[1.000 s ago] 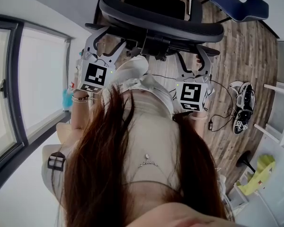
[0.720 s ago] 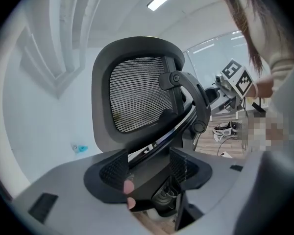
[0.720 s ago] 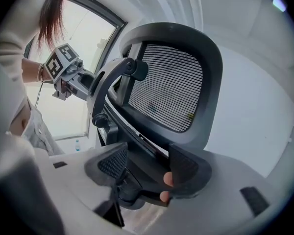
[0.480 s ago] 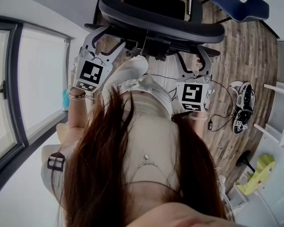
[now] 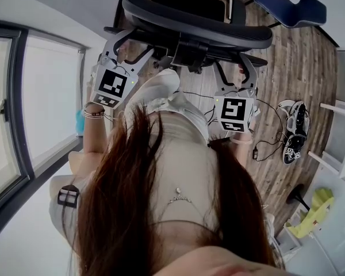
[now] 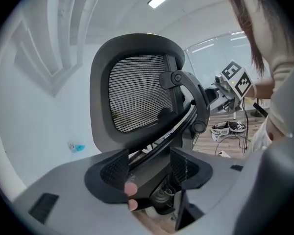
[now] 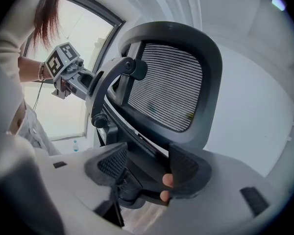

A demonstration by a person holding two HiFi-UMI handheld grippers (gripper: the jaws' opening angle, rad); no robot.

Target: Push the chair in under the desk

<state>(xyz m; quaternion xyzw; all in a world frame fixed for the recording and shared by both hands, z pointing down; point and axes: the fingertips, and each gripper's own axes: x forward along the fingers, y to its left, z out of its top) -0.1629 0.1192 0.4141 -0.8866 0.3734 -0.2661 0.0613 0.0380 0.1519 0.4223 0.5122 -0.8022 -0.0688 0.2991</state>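
The black office chair [image 5: 195, 25] with a mesh back stands at the top of the head view on the wood floor. Its mesh back [image 6: 137, 92] fills the left gripper view, and the same mesh back [image 7: 169, 82] fills the right gripper view. My left gripper [image 5: 128, 49] reaches up to the left end of the backrest, jaws open, and the dark lower frame sits between its pads [image 6: 115, 168]. My right gripper [image 5: 233, 73] is open at the right side of the chair's back, with the frame between its pads [image 7: 186, 168]. I cannot make out a desk.
A pair of shoes [image 5: 293, 131] and a cable [image 5: 264, 140] lie on the wood floor to the right. A blue seat [image 5: 290, 2] is at the top right, white shelving [image 5: 339, 154] at the right, a large window [image 5: 23, 114] at the left.
Both grippers have crept a little up toward the chair's back, the left one more. The chair has barely shifted.
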